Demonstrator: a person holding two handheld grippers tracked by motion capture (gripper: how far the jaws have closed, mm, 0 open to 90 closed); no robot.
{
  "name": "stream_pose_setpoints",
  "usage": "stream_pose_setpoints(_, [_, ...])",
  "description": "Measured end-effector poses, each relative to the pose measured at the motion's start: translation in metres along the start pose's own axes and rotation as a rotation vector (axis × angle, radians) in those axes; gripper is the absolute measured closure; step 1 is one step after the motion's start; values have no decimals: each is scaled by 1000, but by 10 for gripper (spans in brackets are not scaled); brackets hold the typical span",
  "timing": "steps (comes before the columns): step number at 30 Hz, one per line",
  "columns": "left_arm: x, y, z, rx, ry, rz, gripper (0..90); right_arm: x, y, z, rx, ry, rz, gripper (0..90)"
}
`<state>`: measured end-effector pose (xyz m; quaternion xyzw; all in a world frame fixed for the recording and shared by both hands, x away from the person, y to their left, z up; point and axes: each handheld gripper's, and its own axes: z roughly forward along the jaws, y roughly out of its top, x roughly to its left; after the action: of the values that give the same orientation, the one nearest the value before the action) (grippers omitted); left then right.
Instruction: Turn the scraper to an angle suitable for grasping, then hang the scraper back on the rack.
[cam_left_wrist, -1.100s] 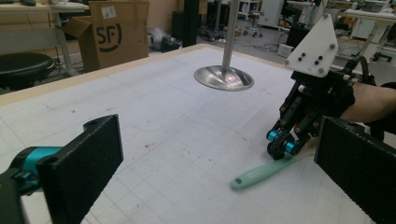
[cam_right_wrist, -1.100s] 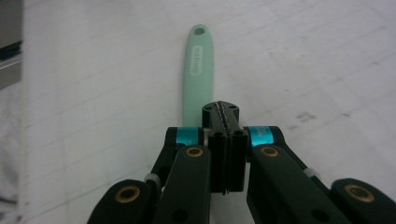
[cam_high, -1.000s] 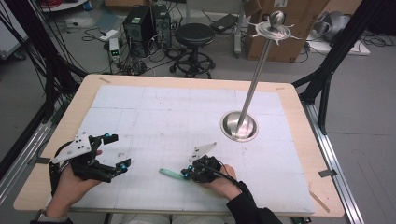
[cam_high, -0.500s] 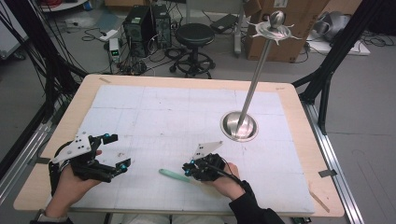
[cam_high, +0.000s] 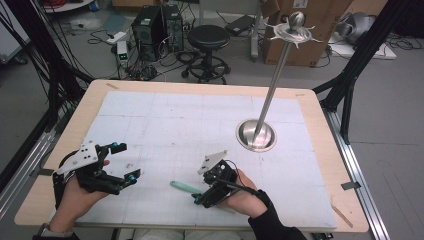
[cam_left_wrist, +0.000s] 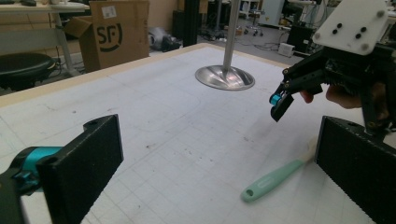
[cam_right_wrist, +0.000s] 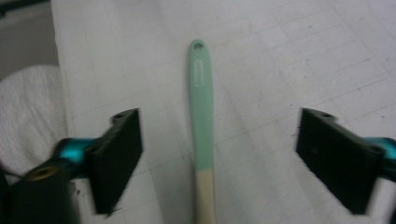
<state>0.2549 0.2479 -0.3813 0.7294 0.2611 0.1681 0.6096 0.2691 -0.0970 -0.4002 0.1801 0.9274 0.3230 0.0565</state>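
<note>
A utensil with a mint-green handle (cam_high: 183, 186) and a pale cream front part lies flat on the white gridded mat near the table's front edge. My right gripper (cam_high: 200, 196) hovers just above its right end, and its jaws have just been opening. In the right gripper view the handle (cam_right_wrist: 201, 107) runs up the middle between the wide-apart pads (cam_right_wrist: 116, 154), which do not touch it. My left gripper (cam_high: 127, 161) rests at the front left, open and empty. From its view the utensil (cam_left_wrist: 273, 179) lies ahead, with the right gripper (cam_left_wrist: 285, 100) above it.
A tall metal pole on a round steel base (cam_high: 256, 136) stands right of the mat's centre, also in the left gripper view as the base (cam_left_wrist: 225, 77). The wooden table edge (cam_high: 200, 85) frames the mat. Beyond it are a stool (cam_high: 208, 37) and cardboard boxes (cam_high: 320, 20).
The right gripper's jaws have opened and that hand has risen slightly. The green utensil stays flat in the same spot. The left gripper has not moved.
</note>
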Motion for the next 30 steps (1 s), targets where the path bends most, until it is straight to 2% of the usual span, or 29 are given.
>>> stream_pose_setpoints(2, [0, 0, 1, 0, -4, -2, 17, 4, 3, 1, 23, -14, -17, 0])
stream_pose_setpoints(5, [-1, 0, 3, 4, -8, 0, 17, 9, 6, 4, 48, -1, -43, 1])
stream_pose_setpoints(10, [-2, 0, 5, 7, -13, 1, 18, 9, 3, 11, 98, -10, -48, 7])
stream_pose_setpoints(12, [-2, 0, 5, 9, -13, 3, 17, 7, 1, 15, 135, -8, -43, 64])
stream_pose_setpoints(14, [-2, 0, 4, 7, -11, 0, 17, 6, 1, 16, 150, -13, -41, 91])
stream_pose_setpoints(15, [-2, 0, 3, 6, -8, -1, 17, 6, 0, 17, 169, -18, -42, 160])
stream_pose_setpoints(17, [-2, 0, 2, 6, -7, 1, 18, 4, -2, 20, 188, -19, -45, 207])
stream_pose_setpoints(18, [-2, -1, 2, 6, -5, 1, 17, 3, -2, 20, 193, -18, -35, 249])
stream_pose_setpoints(20, [-2, -1, 2, 7, -6, 0, 17, 3, -3, 21, 217, -12, -46, 358])
stream_pose_setpoints(24, [-2, -2, 1, 12, -8, -2, 17, 4, -3, 23, 225, 4, -53, 427])
stream_pose_setpoints(26, [-1, -2, 1, 13, -7, -4, 17, 4, -2, 23, 229, 6, -41, 455])
stream_pose_setpoints(27, [-1, -2, 0, 11, -5, -5, 17, 3, -1, 22, 234, 4, -38, 505])
stream_pose_setpoints(28, [-2, -2, -1, 10, -4, -3, 17, 3, -1, 22, 234, 4, -38, 505])
stream_pose_setpoints(29, [-2, -2, -2, 10, -2, -5, 17, 3, -1, 21, 242, 3, -38, 560])
stream_pose_setpoints(30, [-2, -3, -3, 7, 0, -5, 17, 3, -1, 21, 242, 3, -38, 560])
